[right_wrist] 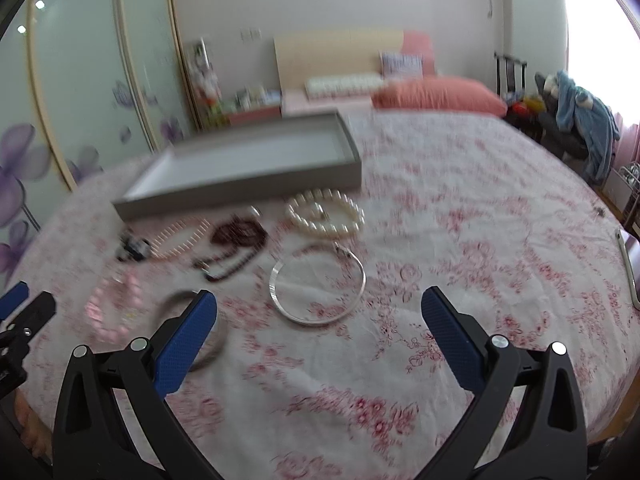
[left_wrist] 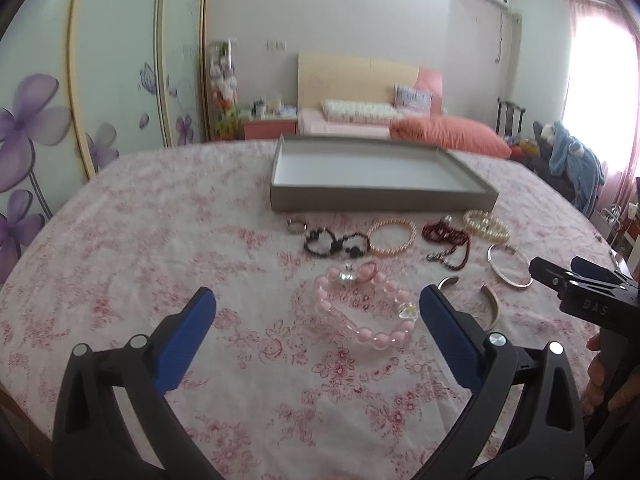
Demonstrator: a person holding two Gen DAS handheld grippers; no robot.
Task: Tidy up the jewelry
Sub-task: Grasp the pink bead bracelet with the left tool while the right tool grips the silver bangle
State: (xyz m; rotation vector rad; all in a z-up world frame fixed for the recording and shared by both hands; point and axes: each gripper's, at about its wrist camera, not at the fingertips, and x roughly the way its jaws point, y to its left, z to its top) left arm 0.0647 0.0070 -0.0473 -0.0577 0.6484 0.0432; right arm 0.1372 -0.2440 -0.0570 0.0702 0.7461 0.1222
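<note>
A shallow grey tray (left_wrist: 280, 196) (right_wrist: 352, 168) with a white floor stands empty on the floral cloth. Jewelry lies in front of it: a pink bead bracelet (left_wrist: 352, 330) (right_wrist: 114, 308), a pink pearl bracelet (left_wrist: 390, 237), a black bead bracelet (left_wrist: 332, 243), a dark red bead string (left_wrist: 448, 240) (right_wrist: 236, 236), a white pearl bracelet (left_wrist: 486, 225) (right_wrist: 326, 214), a silver bangle (left_wrist: 508, 268) (right_wrist: 318, 288) and a silver cuff (left_wrist: 490, 304) (right_wrist: 208, 344). My left gripper (left_wrist: 318, 320) is open above the pink bead bracelet. My right gripper (right_wrist: 320, 320) is open over the silver bangle.
The round table is covered with a pink floral cloth (left_wrist: 160, 240). A small ring (left_wrist: 296, 225) lies near the tray's front. A bed (left_wrist: 400, 120), a wardrobe with flower doors (left_wrist: 60, 120) and a chair with clothes (left_wrist: 568, 152) stand beyond the table.
</note>
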